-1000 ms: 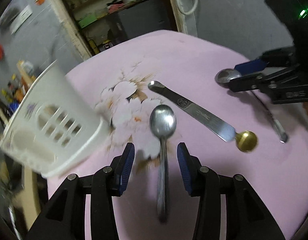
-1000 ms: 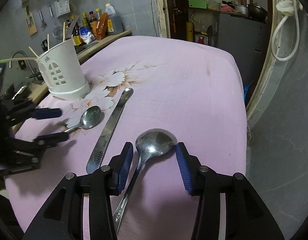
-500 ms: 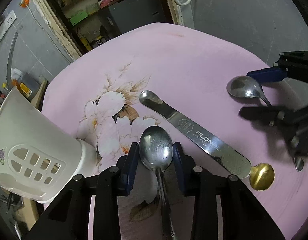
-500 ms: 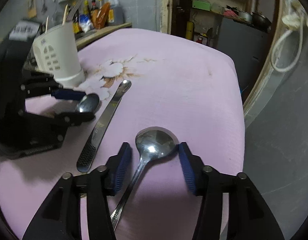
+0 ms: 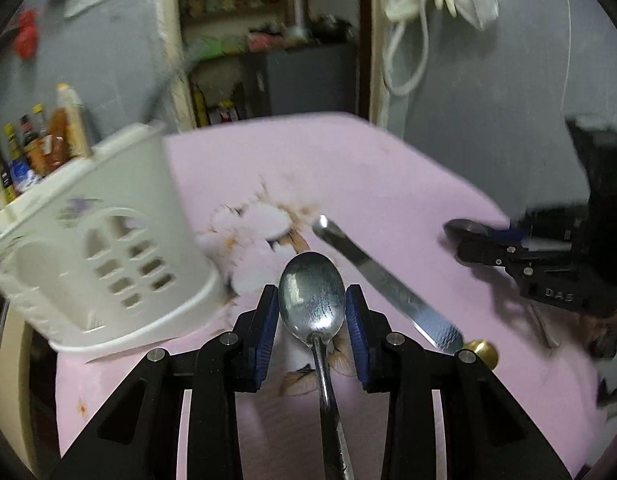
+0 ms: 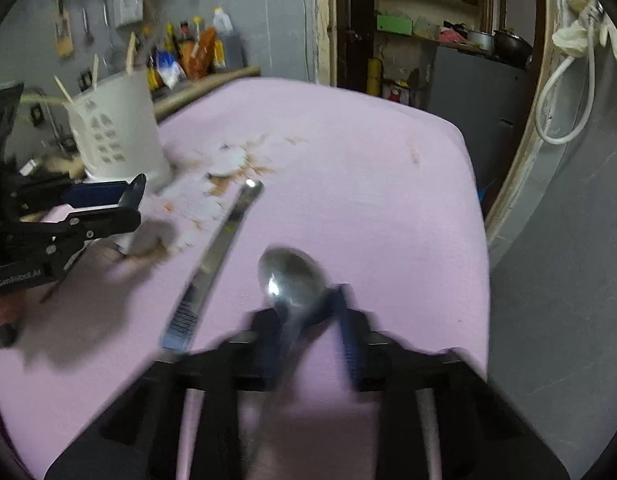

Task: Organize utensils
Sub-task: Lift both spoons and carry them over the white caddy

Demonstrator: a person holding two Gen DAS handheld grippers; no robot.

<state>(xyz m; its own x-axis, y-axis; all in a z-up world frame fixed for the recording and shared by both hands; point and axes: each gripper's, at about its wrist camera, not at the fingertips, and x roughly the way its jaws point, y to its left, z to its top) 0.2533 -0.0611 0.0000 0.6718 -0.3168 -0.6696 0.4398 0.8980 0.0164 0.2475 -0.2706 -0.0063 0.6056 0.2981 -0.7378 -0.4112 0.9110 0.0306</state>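
Left wrist view: left gripper clamped on a steel spoon by the bowl edges, lifted near the white utensil holder. Stiff, light, slick; bowl grip may pivot.

Right wrist view, blurred: right gripper pinched nearly shut on a second spoon at its neck, over the pink tablecloth.

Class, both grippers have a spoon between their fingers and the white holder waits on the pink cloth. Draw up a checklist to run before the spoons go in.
1. Left gripper clamped on its spoon: ok, pads press the bowl.
2. Right gripper clamped on the larger spoon: ok, though blurred.
3. White holder upright: ok.
4. Room in the holder: cannot tell; sticks already stand in it.
5. Flat knife lying clear of both spoons: ok.
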